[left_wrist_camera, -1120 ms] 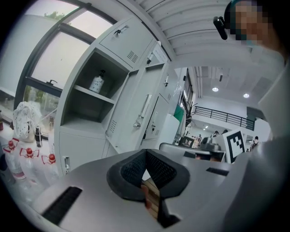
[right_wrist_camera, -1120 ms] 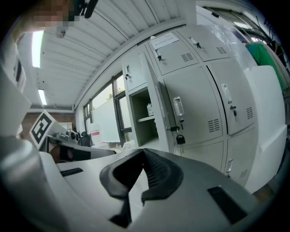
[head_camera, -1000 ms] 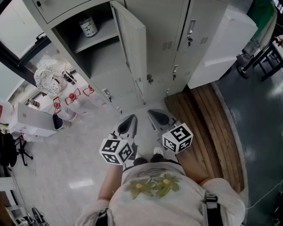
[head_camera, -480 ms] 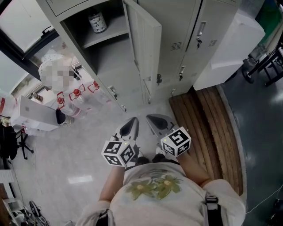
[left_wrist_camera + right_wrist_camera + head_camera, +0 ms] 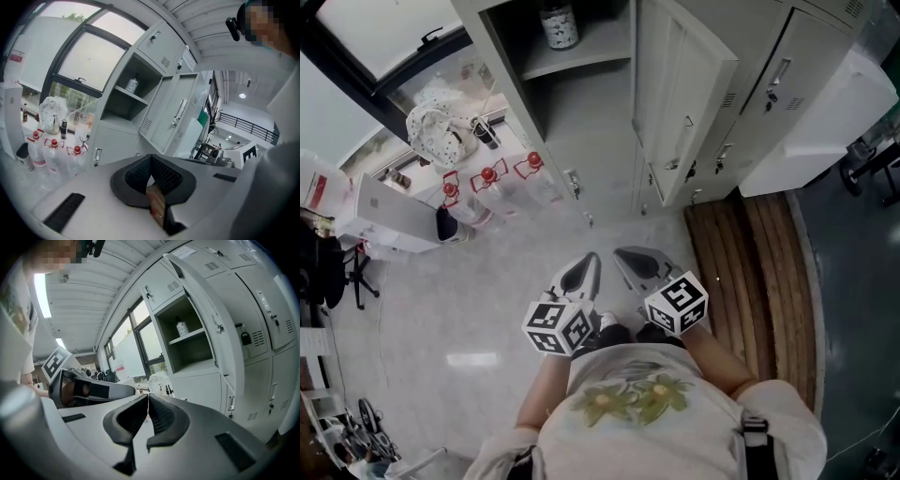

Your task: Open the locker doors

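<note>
Below you, over the pale floor (image 5: 441, 309), you are holding both tools side by side, pointing toward the grey lockers (image 5: 609, 141) and well apart from them.

- Left hand-held gripper (image 5: 581, 272): jaws are meeting edge to edge, pads pressing on each other, nothing gripped.
- Right hand-held gripper (image 5: 636, 264): jaws are likewise sitting fully closed and are carrying nothing.
- Neither one is touching a door or a handle.

Upper locker door (image 5: 686, 103) is standing swung wide out, to the right of its compartment. A shelf (image 5: 581, 56) is showing inside that compartment, with a patterned canister (image 5: 560, 23) sitting on it.

Lower door (image 5: 605, 183) beneath the open compartment is sitting closed. Right-hand doors (image 5: 787, 75) are also sitting closed. Your right gripper view is showing a padlock (image 5: 245, 337) hanging on one of them.

Left of the lockers, red-capped water bottles (image 5: 492, 187) are standing on the floor, and a dotted white bag (image 5: 436, 131) is lying just behind them. A wooden platform (image 5: 750, 272) is running along the floor to your right, at the foot of the lockers.
</note>
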